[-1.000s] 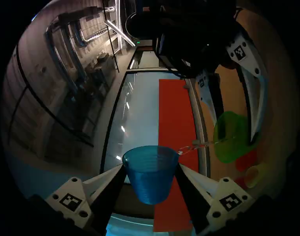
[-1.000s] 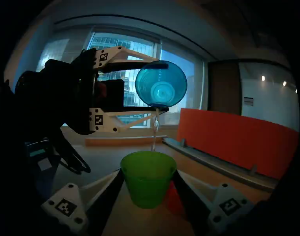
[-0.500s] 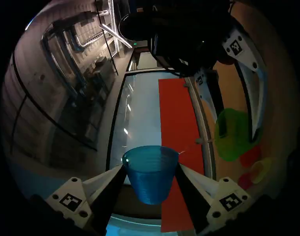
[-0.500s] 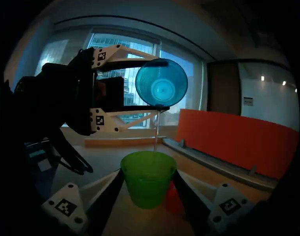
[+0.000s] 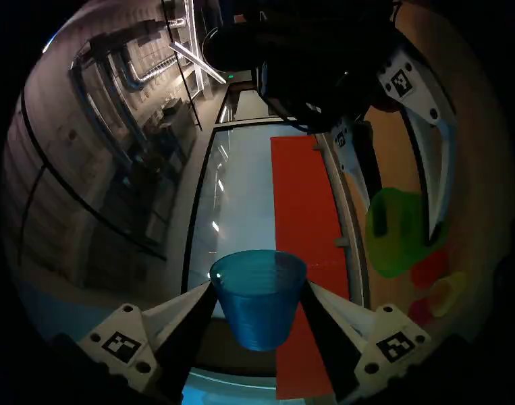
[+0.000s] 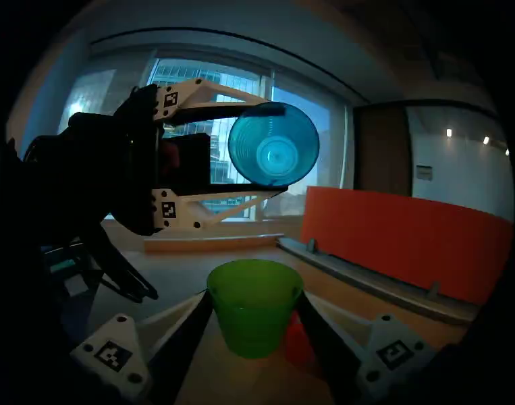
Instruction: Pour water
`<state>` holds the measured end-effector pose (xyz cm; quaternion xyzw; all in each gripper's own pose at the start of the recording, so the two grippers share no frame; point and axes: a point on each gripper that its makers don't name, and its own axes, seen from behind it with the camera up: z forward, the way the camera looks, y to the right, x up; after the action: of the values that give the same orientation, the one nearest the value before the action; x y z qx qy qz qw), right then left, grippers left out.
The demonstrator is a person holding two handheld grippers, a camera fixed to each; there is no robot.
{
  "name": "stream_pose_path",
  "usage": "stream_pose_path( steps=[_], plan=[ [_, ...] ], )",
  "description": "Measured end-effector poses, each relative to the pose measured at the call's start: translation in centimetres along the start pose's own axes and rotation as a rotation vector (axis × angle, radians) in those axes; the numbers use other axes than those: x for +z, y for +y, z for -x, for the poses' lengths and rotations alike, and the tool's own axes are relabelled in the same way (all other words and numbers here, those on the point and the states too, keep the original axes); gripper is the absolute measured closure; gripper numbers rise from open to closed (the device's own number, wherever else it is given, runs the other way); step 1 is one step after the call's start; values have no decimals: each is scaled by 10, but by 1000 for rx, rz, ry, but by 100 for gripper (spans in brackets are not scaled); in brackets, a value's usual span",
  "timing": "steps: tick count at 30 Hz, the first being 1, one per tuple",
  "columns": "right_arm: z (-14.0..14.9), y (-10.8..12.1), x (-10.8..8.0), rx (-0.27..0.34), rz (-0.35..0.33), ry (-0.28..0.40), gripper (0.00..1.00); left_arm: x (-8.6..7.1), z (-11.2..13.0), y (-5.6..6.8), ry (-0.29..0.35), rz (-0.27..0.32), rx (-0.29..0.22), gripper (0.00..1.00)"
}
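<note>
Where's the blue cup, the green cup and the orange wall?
blue cup (image 6: pixel 275 151), right gripper view, on its inside bottom
green cup (image 6: pixel 254 317), right gripper view, on its front side
orange wall (image 6: pixel 405 236), right gripper view, on its flat face

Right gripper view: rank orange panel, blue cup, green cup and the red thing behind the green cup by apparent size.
1. orange panel
2. green cup and blue cup: about alike. Green is nearer the camera, so no ranking.
3. red thing, mostly hidden.

Tan table (image 6: pixel 250 381); red item (image 5: pixel 429 268); yellow item (image 5: pixel 448 291)
</note>
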<state>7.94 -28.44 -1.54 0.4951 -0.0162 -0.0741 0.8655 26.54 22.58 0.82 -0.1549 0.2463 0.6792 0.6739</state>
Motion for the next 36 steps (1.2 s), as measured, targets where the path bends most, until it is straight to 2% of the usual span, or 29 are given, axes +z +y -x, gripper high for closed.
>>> stream_pose_path(
  steps=[9,14,19,26,36],
  plan=[
    [0,1,0,1,3,1,11,0,3,3,0,3,-30,15],
    [-1,1,-1,0,7,5,11,1,10,5,-13,6,-91,15],
    [-2,2,-2,0,12,6,11,1,18,10,-29,8,-210,15],
    [-7,3,-5,-5,23,12,11,3,28,19,-48,20,-403,15],
    [-12,7,-12,-4,44,20,11,0,35,25,-41,29,-661,15]
  ],
)
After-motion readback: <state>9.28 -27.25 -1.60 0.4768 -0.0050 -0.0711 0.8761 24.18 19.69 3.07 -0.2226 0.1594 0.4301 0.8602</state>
